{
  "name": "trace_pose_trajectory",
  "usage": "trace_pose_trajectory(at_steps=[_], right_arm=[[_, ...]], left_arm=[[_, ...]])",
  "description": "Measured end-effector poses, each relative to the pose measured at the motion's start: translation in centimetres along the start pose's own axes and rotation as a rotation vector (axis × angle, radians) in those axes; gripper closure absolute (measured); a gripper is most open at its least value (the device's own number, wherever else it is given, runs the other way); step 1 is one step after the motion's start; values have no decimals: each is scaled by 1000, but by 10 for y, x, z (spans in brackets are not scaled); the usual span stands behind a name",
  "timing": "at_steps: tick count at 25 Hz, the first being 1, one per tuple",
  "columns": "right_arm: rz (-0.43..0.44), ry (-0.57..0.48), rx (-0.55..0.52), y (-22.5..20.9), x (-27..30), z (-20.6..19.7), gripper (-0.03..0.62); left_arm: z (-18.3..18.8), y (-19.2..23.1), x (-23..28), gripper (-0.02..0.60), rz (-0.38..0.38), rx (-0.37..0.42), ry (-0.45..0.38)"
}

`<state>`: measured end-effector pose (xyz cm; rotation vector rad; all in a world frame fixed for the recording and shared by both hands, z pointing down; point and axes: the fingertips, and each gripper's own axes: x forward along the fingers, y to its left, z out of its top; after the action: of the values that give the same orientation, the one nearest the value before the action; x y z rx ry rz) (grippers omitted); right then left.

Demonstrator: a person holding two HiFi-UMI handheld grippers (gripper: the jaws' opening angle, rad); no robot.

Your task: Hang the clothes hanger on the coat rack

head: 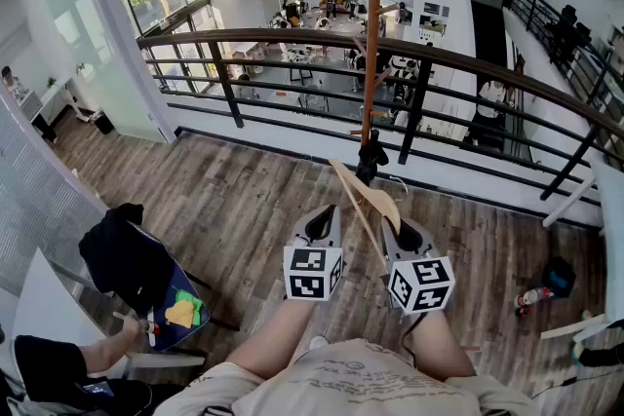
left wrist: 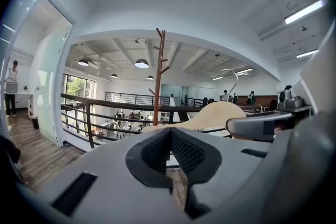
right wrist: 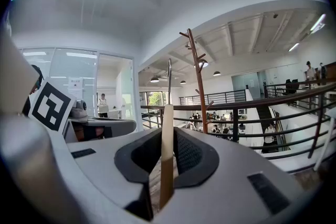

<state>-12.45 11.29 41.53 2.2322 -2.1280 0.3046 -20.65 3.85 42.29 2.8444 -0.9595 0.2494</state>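
Note:
The wooden coat rack (head: 371, 34) stands by the railing ahead, its dark base (head: 369, 161) on the plank floor. A pale wooden clothes hanger (head: 365, 198) with a metal hook sticks up and to the left from my right gripper (head: 402, 231), which is shut on it. In the right gripper view the hanger (right wrist: 166, 134) sits edge-on between the pads, with the coat rack (right wrist: 198, 78) just right of it. My left gripper (head: 320, 225) is beside the right one, shut and empty. The left gripper view shows the hanger (left wrist: 223, 114) at its right and the rack (left wrist: 158, 76) ahead.
A curved dark railing (head: 292, 39) runs behind the rack, with an open lower floor beyond. At the left is a chair (head: 132, 263) with black clothing and colourful items, and a seated person's arm (head: 93, 351). A bottle (head: 534, 295) and a black bag (head: 560, 274) lie at the right.

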Motion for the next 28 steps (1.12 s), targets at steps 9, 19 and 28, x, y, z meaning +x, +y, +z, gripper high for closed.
trace_pose_trajectory(at_steps=[9,19,28], right_arm=[[8,18,21,-8,-7,-9,542],[-14,29,8,-36,-14,-13,542],[-21,44,13,-76,-30,-28,542]], left_arm=[[-3,-10,2,577,3,3,12],[-5,-32,16,577,3,18,22],[-21,-65,31,577,11,15,36]])
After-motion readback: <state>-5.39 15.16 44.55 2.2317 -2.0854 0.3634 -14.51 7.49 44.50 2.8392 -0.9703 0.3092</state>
